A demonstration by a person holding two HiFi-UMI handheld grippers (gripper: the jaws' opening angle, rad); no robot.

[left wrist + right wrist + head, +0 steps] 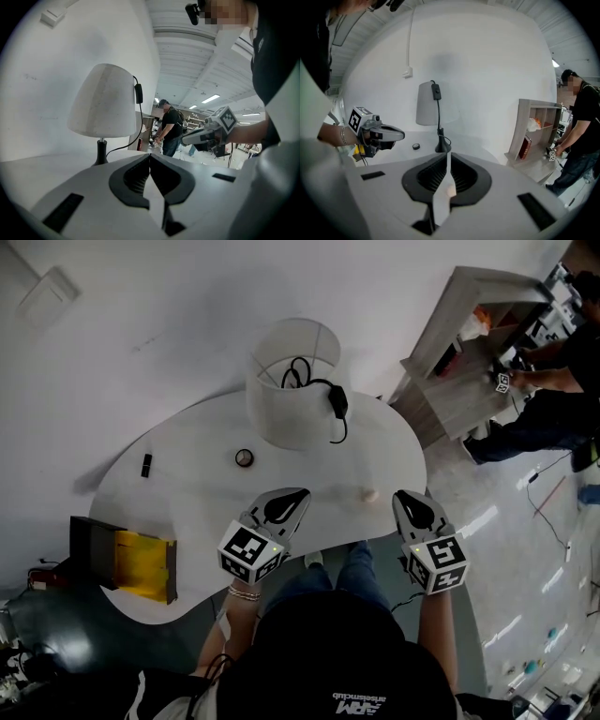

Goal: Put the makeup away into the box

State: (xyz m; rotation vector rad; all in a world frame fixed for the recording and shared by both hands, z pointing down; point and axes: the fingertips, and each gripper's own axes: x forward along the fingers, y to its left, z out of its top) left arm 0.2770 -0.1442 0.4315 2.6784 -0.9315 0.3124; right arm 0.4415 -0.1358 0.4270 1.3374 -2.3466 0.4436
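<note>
**Approach before the first pick: both grippers closed and empty**

Nearest the person, the left gripper (294, 496) and the right gripper (403, 499) hang side by side over the near edge of the white surface (187, 512), in front of the lamp (292, 381). In the left gripper view the fingers (137, 177) meet along their whole length with nothing between them. The right gripper view shows the same, with its fingers (462, 176) pressed together and bare. Neither gripper touches anything.

A small pale item (369, 494) lies between the two grippers, in front of the lamp and a little to its right. It is too small to identify. The box (141, 561) lies open with its yellow lining showing, well to the lamp's left at the surface's near left edge. No makeup can be seen in it.

Further in, a small round pot (244, 457) sits just beside the lamp's base on its left. A short dark tube (146, 465) lies further left still, well apart from the lamp.

Beyond the lamp on its right stands a wooden shelf (469, 343), where another person (553, 381) is at work.

Judged from this layout, the task is at its opening step, with every item loose on the surface. The next move calls for parting one gripper's fingers, lowering them over a single small item and closing gently, since things this small could slip or roll. The item then goes across to the box.
</note>
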